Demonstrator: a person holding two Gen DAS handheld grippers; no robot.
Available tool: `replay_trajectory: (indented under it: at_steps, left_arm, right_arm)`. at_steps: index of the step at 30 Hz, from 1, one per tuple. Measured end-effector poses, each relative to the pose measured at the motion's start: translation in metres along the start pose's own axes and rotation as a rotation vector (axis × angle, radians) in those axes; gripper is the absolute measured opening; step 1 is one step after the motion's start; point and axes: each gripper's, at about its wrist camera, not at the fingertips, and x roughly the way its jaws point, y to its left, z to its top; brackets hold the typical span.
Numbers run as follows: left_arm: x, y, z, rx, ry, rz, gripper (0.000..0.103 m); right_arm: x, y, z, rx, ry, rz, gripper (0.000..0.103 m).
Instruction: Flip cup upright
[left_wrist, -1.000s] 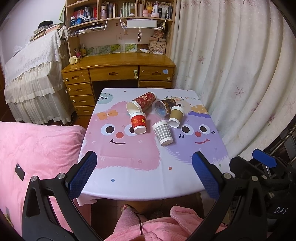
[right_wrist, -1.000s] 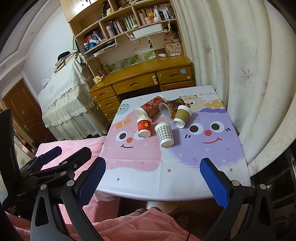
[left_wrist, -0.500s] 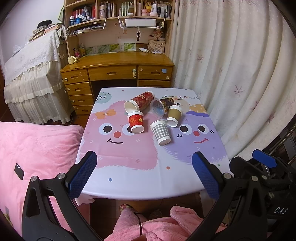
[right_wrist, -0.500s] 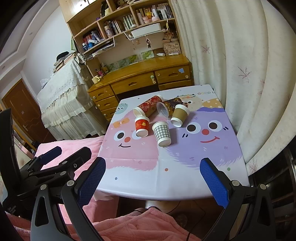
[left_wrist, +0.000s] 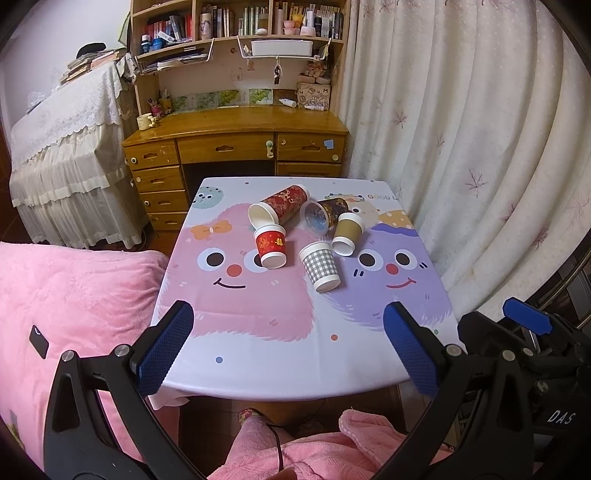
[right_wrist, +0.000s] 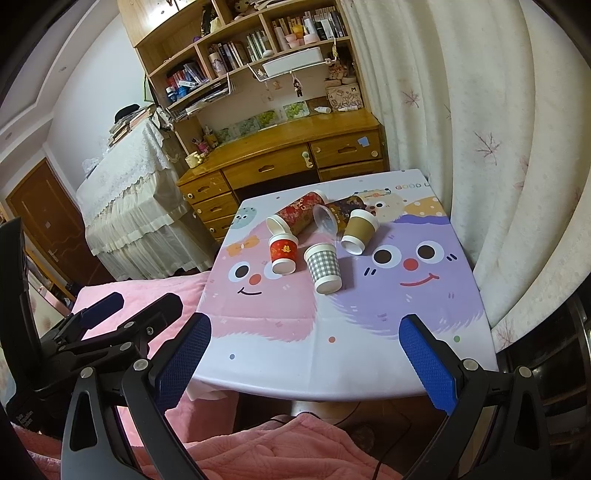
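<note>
table has drifted farther off; both grippers spread empty, cups lying before desk.

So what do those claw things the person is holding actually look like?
Each is a black frame with round silver screws. The left gripper and right gripper both end in two flat fingers faced with blue dimpled pads. The right one's body carries white "DAS" lettering. Pink fleecy clothing shows below.

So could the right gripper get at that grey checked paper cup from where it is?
Probably yes: the right gripper is open, and bare tablecloth lies before the grey checked paper cup.
</note>
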Motion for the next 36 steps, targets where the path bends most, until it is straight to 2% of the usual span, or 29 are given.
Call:
replay_trajectory:
  at_steps: [13, 18, 24, 29, 33, 36]
  left_arm:
    - [-0.001, 0.000, 0.005, 0.005, -0.018, -0.018, 0.102]
    - [0.005, 0.004, 0.005, -0.011, -0.001, -0.055, 0.102]
    - [0.024, 0.026, 0.003, -0.060, 0.058, -0.124, 0.102]
    - [0.053, 0.051, 0.002, -0.095, 0.144, -0.195, 0.102]
    - [0.082, 0.078, 0.001, -0.105, 0.231, -0.217, 0.101]
    - [0.107, 0.107, 0.003, -0.133, 0.303, -0.263, 0.101]
  right_arm:
    - [0.006, -0.009, 0.003, 0.045, 0.009, 0.025, 0.103]
    - [0.012, -0.010, 0.000, 0.064, 0.038, 0.035, 0.103]
    - [0.025, -0.013, 0.000, 0.122, 0.073, -0.007, 0.103]
    - [0.053, -0.006, 0.002, 0.172, 0.151, -0.022, 0.103]
    - [0.088, 0.014, 0.007, 0.195, 0.220, -0.046, 0.103]
    - [0.114, 0.034, 0.015, 0.186, 0.246, -0.083, 0.103]
